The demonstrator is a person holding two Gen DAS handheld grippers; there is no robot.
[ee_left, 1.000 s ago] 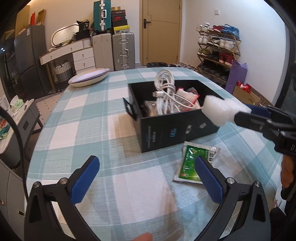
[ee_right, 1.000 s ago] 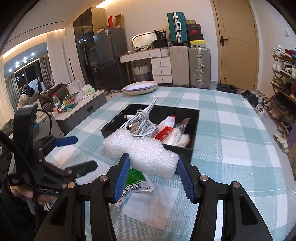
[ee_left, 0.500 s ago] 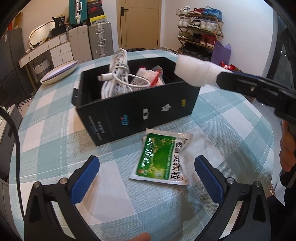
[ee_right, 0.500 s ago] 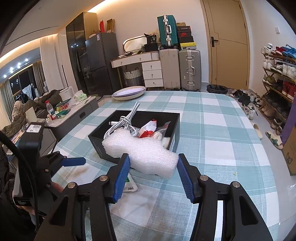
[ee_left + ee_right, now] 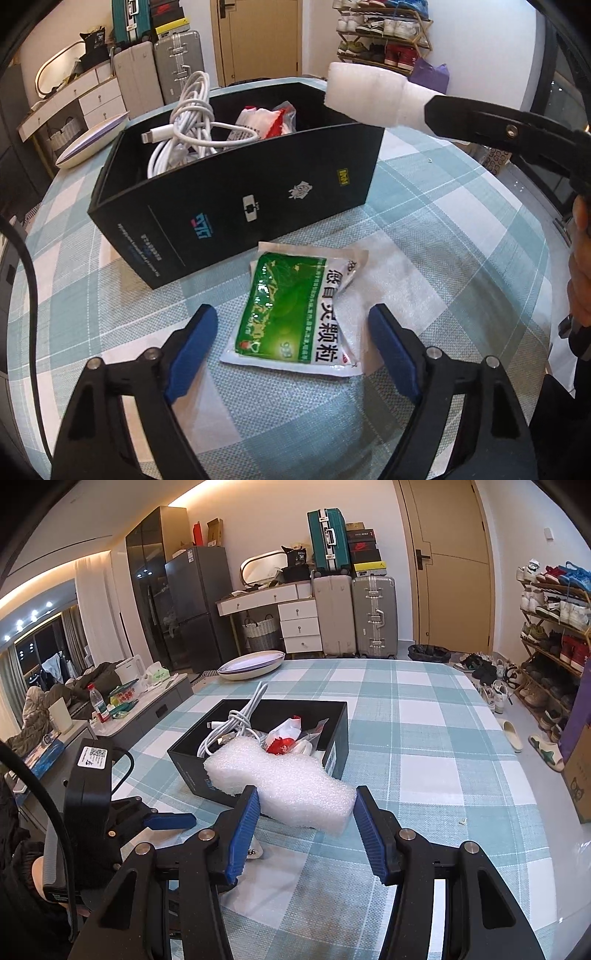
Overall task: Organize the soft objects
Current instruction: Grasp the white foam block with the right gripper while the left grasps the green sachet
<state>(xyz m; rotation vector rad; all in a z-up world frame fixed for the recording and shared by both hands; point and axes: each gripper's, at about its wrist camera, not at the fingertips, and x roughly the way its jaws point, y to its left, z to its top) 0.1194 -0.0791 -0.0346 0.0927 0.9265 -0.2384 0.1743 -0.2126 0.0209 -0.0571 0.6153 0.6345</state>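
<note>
A green and white sachet (image 5: 291, 314) lies flat on the checked tablecloth, in front of the black box (image 5: 236, 199). My left gripper (image 5: 291, 325) hovers just over it, tilted down, its jaws closing. The sachet's near end lies between the blue pads (image 5: 192, 339), which do not touch it. My right gripper (image 5: 304, 797) is shut on a white foam block (image 5: 291, 775) and holds it in the air by the box's near right corner (image 5: 332, 738). The foam block (image 5: 365, 98) juts over the box rim. A white cable (image 5: 184, 122) and red-and-white packets (image 5: 266, 118) fill the box.
A thin white foam sheet (image 5: 388, 280) lies under the sachet's right side. An oval white dish (image 5: 251, 664) sits at the table's far edge. Suitcases (image 5: 373, 616), a dresser and a shoe rack (image 5: 554, 627) stand beyond the table. A hand (image 5: 580, 266) holds the right gripper.
My left gripper moved forward and down over the sachet, and its jaws have drawn closer together. The right gripper with the foam block has hardly shifted.
</note>
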